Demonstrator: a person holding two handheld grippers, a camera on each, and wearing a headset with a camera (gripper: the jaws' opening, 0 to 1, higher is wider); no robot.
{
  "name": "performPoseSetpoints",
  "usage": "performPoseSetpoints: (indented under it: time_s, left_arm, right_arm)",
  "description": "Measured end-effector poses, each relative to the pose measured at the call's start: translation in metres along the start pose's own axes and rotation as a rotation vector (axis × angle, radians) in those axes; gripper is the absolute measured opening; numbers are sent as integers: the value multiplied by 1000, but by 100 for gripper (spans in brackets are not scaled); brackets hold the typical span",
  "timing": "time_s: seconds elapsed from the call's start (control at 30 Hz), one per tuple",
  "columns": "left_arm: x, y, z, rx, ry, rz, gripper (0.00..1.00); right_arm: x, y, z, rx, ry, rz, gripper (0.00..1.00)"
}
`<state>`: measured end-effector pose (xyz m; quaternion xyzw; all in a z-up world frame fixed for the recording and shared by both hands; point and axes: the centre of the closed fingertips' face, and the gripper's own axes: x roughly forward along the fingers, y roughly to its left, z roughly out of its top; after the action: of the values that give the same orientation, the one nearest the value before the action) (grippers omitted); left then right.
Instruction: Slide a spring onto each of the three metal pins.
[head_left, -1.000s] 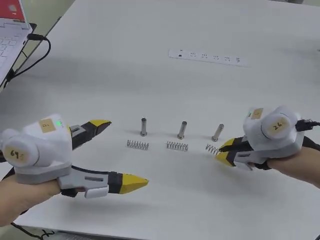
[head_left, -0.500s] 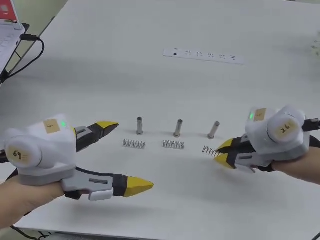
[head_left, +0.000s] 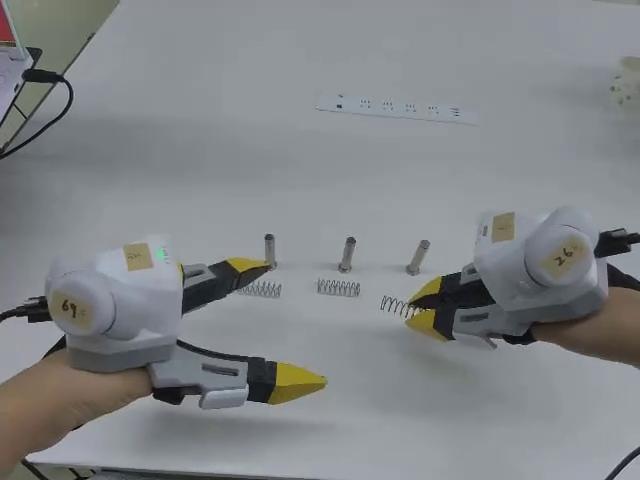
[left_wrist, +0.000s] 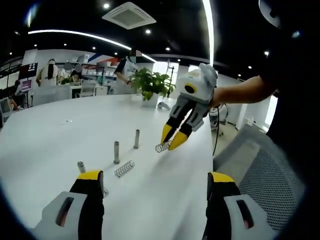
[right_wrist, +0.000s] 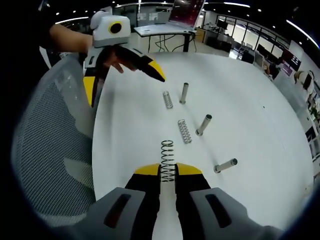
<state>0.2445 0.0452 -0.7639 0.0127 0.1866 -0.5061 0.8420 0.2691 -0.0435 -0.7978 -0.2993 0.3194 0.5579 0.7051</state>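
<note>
Your right hand-held gripper (head_left: 421, 308) has its jaws nearly closed, pinching one end of the right spring (head_left: 396, 305). The rest of the coil sticks out past the yellow tips, pointing toward the middle of the table (head_left: 300, 170). From the right gripper view, that spring runs straight ahead between the two tips. You cannot tell whether its free end touches the table. It sits in front of the right pin (head_left: 418, 257), near it but not on it.

Your left hand-held gripper (head_left: 292, 322) is spread wide and holds nothing. Its far fingertip lies just beside the left pin (head_left: 269, 250), above the left spring (head_left: 262, 289), and its near fingertip is well back toward you.

All three pins stand upright in a row, with the middle pin (head_left: 347, 255) between the other two, and all are bare. The middle spring (head_left: 338, 288) lies flat on the table just in front of its pin, and the left spring lies the same way.

A white power strip (head_left: 396, 107) lies farther back on the table. A black cable (head_left: 40, 110) runs along the left edge.
</note>
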Motion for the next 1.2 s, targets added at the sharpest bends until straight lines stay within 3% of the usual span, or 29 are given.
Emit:
performPoseSetpoints:
  time_s: [0.23, 0.53, 0.73, 0.9, 1.07, 1.2]
  left_arm:
    - [14, -5, 4, 8, -2, -39, 75]
    - [28, -4, 9, 28, 6, -76, 67]
    - [42, -10, 17, 32, 4, -122, 53]
    - [50, -15, 15, 47, 19, -146, 47]
    - [54, -19, 16, 51, 17, -167, 30]
    - [55, -21, 18, 54, 15, -173, 29]
  right_arm:
    - [0, 8, 4, -76, 14, 18, 8]
    - [-1, 13, 13, -112, 2, 33, 8]
    - [0, 18, 21, -148, -10, 47, 8]
    - [-2, 20, 24, -174, -14, 56, 8]
    - [-3, 22, 26, -192, -17, 64, 8]
    - [-4, 25, 27, -207, -19, 69, 8]
